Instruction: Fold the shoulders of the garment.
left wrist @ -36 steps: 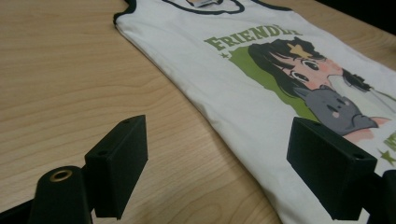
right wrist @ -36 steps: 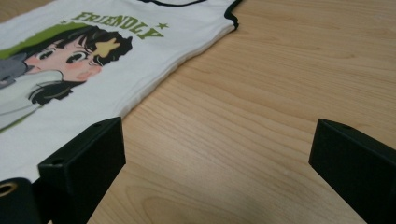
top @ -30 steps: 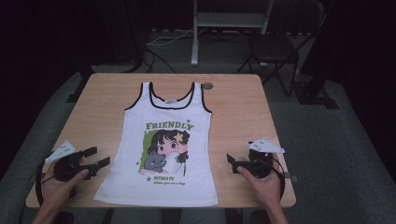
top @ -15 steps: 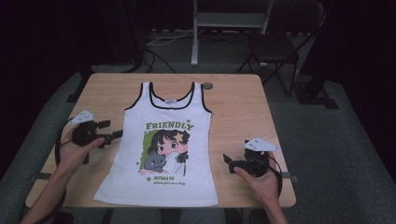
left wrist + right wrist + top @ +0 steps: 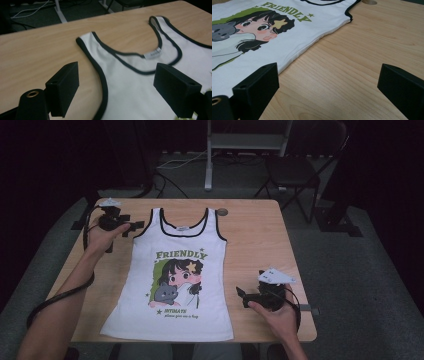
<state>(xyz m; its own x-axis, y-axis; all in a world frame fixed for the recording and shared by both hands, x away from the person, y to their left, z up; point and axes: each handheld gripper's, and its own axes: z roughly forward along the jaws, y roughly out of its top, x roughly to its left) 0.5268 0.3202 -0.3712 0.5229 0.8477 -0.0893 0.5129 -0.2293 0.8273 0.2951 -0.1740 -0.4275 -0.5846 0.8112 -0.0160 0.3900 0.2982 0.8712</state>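
Note:
A white tank top (image 5: 175, 270) with black trim and a cartoon girl print under the word FRIENDLY lies flat on the wooden table (image 5: 260, 240). My left gripper (image 5: 131, 223) is at the far left, beside the top's left shoulder strap. In the left gripper view it (image 5: 117, 82) stands open, with the black-edged strap (image 5: 98, 67) lying on the table between its jaws. My right gripper (image 5: 242, 296) rests near the front right, just off the top's side edge. In the right gripper view it (image 5: 328, 82) is open over bare wood, with the white cloth (image 5: 287, 47) by one jaw.
A round hole (image 5: 222, 212) is set in the table just past the top's right shoulder. Behind the table stand a dark chair (image 5: 292, 170) and a metal post (image 5: 207, 160), with cables on the floor. The table's front edge (image 5: 280, 338) is near my right hand.
My left gripper has moved from the front left of the table to the far left, up to the shoulder strap. The right gripper has barely shifted. The tank top lies as before.

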